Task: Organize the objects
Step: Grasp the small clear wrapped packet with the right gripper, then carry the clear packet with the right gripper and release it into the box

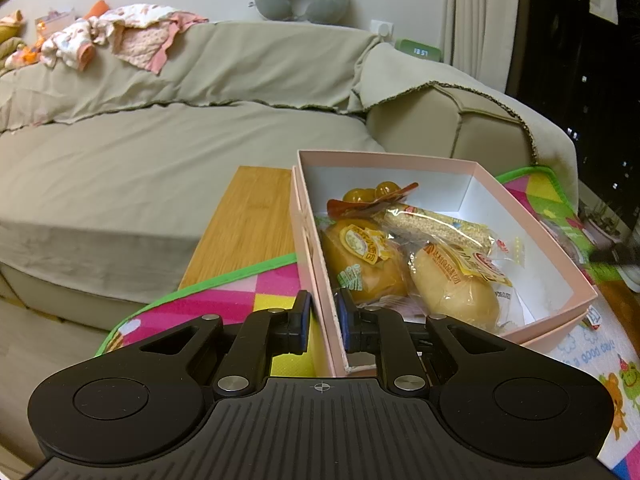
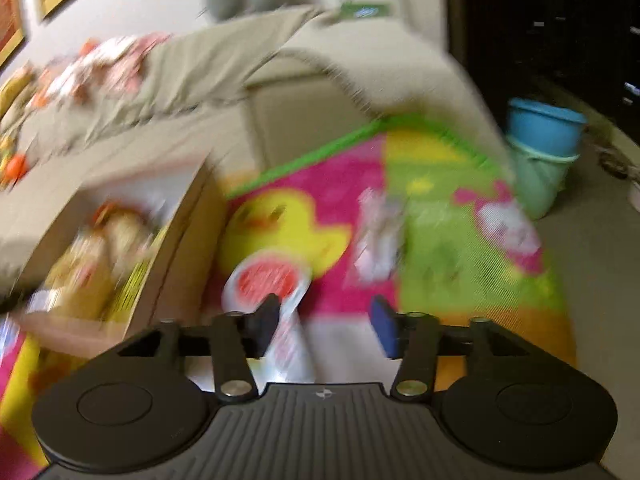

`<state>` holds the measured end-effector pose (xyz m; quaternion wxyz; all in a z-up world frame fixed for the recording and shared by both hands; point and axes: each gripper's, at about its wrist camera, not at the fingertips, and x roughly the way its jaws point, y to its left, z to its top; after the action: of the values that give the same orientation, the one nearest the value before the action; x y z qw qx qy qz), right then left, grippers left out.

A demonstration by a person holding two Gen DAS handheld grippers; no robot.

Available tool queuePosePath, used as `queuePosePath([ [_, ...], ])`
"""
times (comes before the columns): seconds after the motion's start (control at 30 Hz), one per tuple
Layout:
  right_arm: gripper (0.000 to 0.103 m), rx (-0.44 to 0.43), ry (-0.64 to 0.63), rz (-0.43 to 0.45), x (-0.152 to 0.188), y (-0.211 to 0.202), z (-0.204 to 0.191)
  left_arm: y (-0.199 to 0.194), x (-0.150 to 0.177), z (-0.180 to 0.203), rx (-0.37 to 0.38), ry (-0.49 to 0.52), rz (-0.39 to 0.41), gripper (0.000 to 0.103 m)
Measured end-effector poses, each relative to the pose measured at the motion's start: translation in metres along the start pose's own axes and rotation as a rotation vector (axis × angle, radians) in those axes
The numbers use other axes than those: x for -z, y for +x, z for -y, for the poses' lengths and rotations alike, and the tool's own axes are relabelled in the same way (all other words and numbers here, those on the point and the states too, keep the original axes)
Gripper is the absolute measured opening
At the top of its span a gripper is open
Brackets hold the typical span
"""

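A pink box [image 1: 532, 216] with a white inside stands on the colourful play mat [image 1: 240, 300]. It holds several wrapped snacks: two buns [image 1: 452, 296], a sesame bar [image 1: 432, 228] and a jelly pack [image 1: 372, 196]. My left gripper [image 1: 324, 320] is shut on the box's near left wall, one pad on each side of it. The right wrist view is blurred. There my right gripper [image 2: 325, 324] stands open over the mat [image 2: 460, 248]. A white packet with a red disc [image 2: 272, 280] lies between its fingers, against the left finger [image 2: 266, 324] and apart from the right one.
The box [image 2: 172, 248] is left of my right gripper. A small clear packet [image 2: 376, 236] lies on the mat ahead of it. A beige covered sofa [image 1: 160, 152] stands behind, with clothes [image 1: 120, 36] on its back. A wooden board [image 1: 248, 224] lies beside the box. Stacked buckets [image 2: 544, 148] stand at the far right.
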<state>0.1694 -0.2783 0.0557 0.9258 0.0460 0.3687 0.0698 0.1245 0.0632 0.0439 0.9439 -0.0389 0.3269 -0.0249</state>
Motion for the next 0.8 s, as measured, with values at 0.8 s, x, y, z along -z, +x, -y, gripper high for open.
queuePosePath([
  [0.8, 0.037, 0.126, -0.057, -0.088, -0.002, -0.012, 0.005, -0.001, 0.002, -0.002, 0.014, 0.002, 0.008, 0.018],
])
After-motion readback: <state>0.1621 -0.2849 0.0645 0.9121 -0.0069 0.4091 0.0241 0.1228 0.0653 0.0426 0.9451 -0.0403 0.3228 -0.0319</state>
